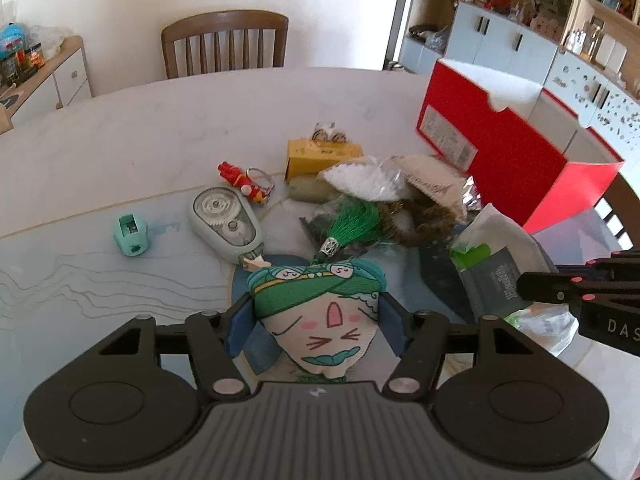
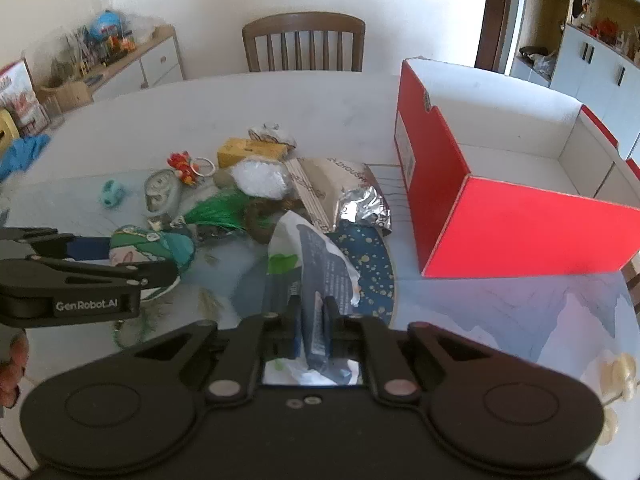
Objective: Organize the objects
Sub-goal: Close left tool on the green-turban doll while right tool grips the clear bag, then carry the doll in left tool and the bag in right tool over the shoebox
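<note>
Clearly, both tongs are busy. The left tongs (image 1: 316, 322) are closed on the plush sachet (image 1: 320, 312), a soft stuffed charm with a drawn face and a green turban, at the near edge of the counter (image 1: 120, 140). It looks light and squashy, so the pads (image 1: 240, 330) pressing on its two sides seem a good hold; its green tassel (image 1: 354, 222) would slip away. The right tongs (image 2: 310, 326) are shut on a thin dark wipes packet (image 2: 320, 276), standing up from the pile. It is floppy and smooth, so I judge it should be pinched near its stiffer edge, as it is now.

I count one red box (image 2: 516, 232), open and empty, right of the pile. Scattered on the counter are one mint sharpener (image 1: 132, 236), one correction tape dispenser (image 1: 226, 222), one red keychain figure (image 1: 240, 182), one yellow carton (image 1: 316, 158), one silver foil pouch (image 2: 360, 200) and one bag of white granules (image 2: 260, 178).
</note>
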`<action>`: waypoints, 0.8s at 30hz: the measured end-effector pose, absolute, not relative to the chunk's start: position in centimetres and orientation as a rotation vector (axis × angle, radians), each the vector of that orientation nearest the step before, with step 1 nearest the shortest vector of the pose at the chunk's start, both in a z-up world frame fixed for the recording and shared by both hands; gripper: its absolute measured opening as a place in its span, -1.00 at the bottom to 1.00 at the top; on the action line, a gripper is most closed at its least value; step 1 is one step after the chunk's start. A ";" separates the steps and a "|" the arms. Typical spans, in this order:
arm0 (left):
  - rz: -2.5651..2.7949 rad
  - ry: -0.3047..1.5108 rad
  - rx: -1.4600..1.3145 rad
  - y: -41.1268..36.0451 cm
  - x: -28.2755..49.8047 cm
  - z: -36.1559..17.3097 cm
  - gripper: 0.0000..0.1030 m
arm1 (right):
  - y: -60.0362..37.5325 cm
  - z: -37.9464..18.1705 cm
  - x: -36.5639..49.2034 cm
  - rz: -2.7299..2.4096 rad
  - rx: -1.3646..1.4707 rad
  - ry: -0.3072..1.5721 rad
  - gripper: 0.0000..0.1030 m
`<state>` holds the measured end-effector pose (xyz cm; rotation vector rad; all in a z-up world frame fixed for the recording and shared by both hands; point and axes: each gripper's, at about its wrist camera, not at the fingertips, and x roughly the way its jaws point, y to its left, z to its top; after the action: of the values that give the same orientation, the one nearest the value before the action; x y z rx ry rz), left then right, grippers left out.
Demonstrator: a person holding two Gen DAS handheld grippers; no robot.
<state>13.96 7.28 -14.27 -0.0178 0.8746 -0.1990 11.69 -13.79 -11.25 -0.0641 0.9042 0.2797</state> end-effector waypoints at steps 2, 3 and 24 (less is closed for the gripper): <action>-0.209 0.866 -0.026 7.3 13.6 -13.6 0.25 | -14.0 -10.7 11.3 0.273 -0.059 0.892 -0.85; -0.216 0.866 -0.033 7.3 13.5 -13.2 0.25 | -14.2 -10.3 11.1 0.271 -0.044 0.892 -0.86; -0.369 0.757 -0.029 4.7 14.0 -1.8 0.25 | -18.7 -1.8 10.5 0.235 0.119 0.840 -0.86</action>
<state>13.95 4.70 -1.84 -0.0292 0.7569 -0.3686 10.54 -18.69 -1.78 0.1187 0.8398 0.2351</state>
